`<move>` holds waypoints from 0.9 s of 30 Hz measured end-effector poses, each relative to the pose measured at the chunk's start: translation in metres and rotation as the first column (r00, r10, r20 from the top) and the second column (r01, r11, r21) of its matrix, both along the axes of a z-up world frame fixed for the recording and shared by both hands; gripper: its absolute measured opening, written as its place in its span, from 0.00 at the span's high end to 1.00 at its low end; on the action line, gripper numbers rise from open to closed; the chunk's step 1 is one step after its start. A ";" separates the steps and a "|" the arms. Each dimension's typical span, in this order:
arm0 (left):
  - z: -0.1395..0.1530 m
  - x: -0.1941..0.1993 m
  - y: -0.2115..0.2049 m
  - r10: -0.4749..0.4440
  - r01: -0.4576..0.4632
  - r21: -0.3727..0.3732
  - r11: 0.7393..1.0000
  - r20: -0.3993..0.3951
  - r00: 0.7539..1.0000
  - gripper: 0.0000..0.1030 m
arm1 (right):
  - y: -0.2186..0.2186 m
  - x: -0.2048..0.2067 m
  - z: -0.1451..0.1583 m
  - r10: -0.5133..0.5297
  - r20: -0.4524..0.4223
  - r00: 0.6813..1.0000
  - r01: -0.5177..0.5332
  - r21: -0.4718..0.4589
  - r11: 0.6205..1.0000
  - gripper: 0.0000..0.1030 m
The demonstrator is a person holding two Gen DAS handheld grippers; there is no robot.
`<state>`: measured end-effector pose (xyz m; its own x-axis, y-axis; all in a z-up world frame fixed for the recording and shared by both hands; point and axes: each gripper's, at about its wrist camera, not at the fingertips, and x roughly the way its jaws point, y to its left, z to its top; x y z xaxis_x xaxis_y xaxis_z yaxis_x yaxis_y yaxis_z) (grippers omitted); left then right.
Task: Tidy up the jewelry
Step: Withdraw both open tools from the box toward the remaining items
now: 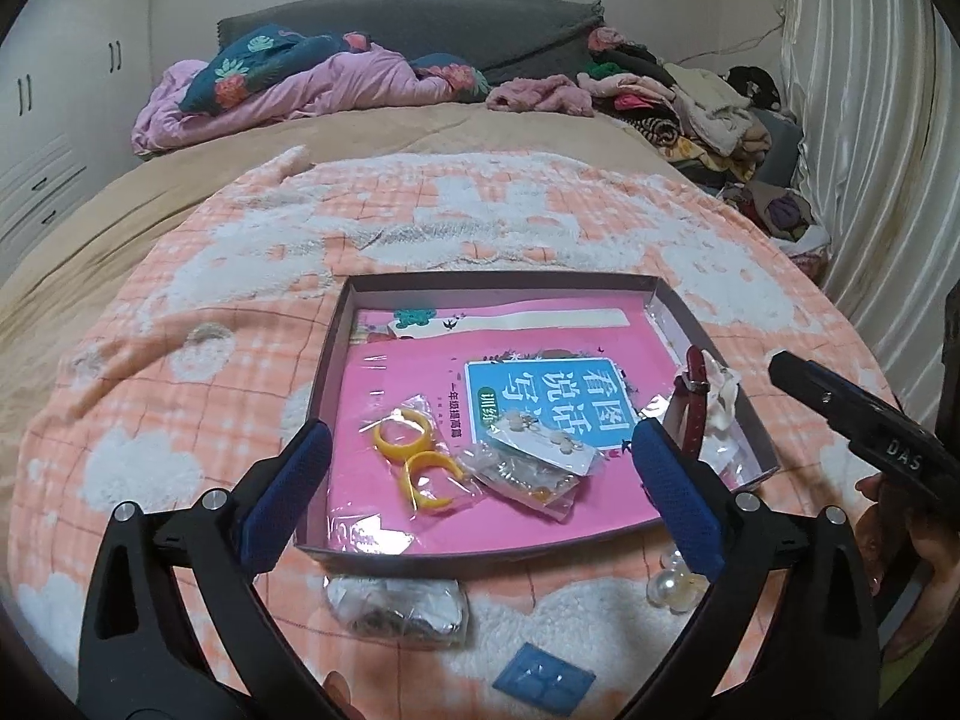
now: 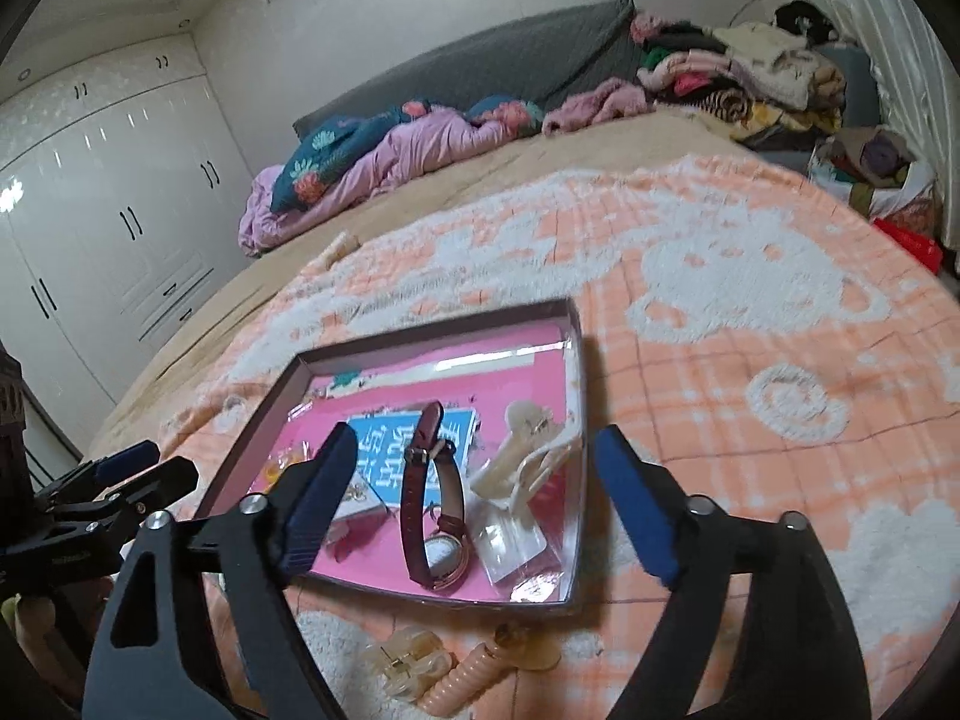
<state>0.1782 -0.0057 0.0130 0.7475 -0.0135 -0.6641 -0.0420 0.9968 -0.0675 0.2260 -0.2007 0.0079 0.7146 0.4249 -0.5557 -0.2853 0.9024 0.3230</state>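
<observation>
A soft fleece blanket (image 1: 480,228) carries the box (image 2: 576,420), which already holds the watch (image 2: 435,498); clips (image 2: 408,663) lie outside. Both grippers (image 1: 480,480) (image 2: 474,498) hover with jaws apart, empty. Pressing down could tip the box and spill it

Bed (image 1: 420,138), blanket (image 1: 480,222), box (image 1: 327,360)

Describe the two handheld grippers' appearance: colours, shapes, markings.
Both the left gripper and the right gripper have black, angular plastic linkages with silver pivot screws and textured dark-blue finger pads. The right gripper's body, seen from the left wrist, carries white "DAS" lettering. No cables visible.
</observation>
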 end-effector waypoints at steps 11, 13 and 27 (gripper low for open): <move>0.012 -0.014 0.003 0.016 -0.016 0.005 1.000 0.028 0.999 0.09 | -0.008 -0.022 0.028 0.004 0.090 0.996 -0.004 0.006 1.000 0.15; 0.014 -0.017 0.004 0.018 -0.018 0.001 1.000 0.033 0.999 0.09 | -0.009 -0.027 0.033 0.005 0.101 0.995 -0.006 0.009 1.000 0.15; 0.030 -0.041 0.015 0.026 -0.025 -0.015 1.000 0.072 0.997 0.09 | 0.008 -0.060 0.053 0.058 0.151 0.987 -0.054 -0.031 0.998 0.14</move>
